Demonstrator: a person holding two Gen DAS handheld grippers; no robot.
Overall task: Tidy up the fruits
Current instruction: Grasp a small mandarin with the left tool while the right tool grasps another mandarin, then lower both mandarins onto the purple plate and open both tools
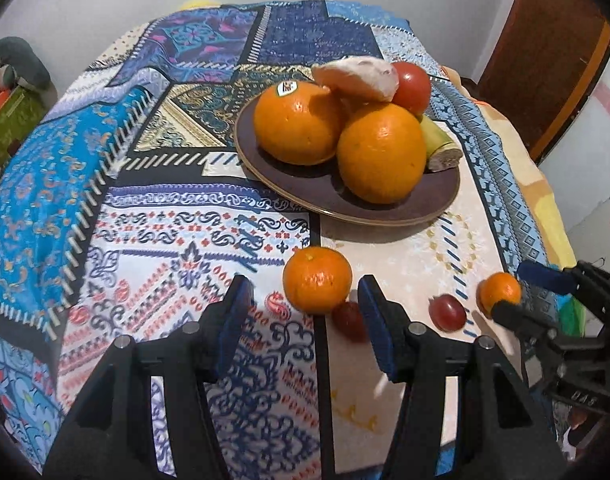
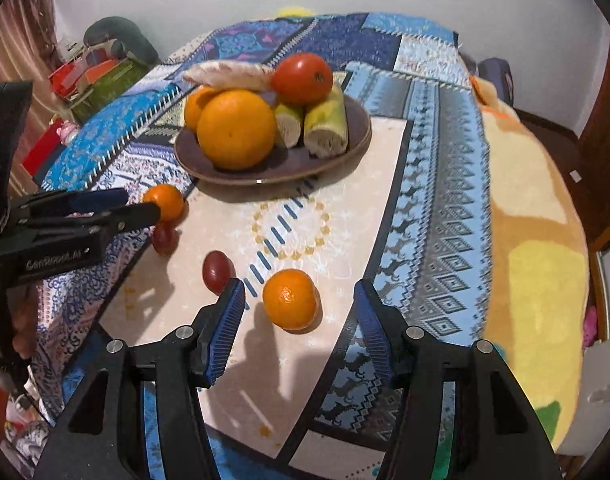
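Note:
A brown plate [image 1: 405, 204] [image 2: 265, 174] holds two big oranges [image 1: 379, 152], a red tomato [image 2: 302, 77], banana pieces [image 2: 327, 124] and a peeled citrus segment [image 1: 359, 76]. Two mandarins and two red grapes lie loose on the patterned cloth. My left gripper [image 1: 305, 294] is open, its jaws either side of one mandarin [image 1: 317, 280] [image 2: 165, 202], with a grape [image 1: 349, 320] [image 2: 165, 238] beside it. My right gripper [image 2: 299, 302] is open around the other mandarin [image 2: 291, 299] [image 1: 499, 292]. The second grape [image 2: 217, 271] [image 1: 448, 312] lies between them.
The cloth-covered table [image 1: 165, 240] drops off at its rounded edges. A yellow-orange blanket [image 2: 537, 240] lies at the right. Boxes and clutter [image 2: 93, 80] stand at the far left by the wall. A brown door [image 1: 545, 60] is at the far right.

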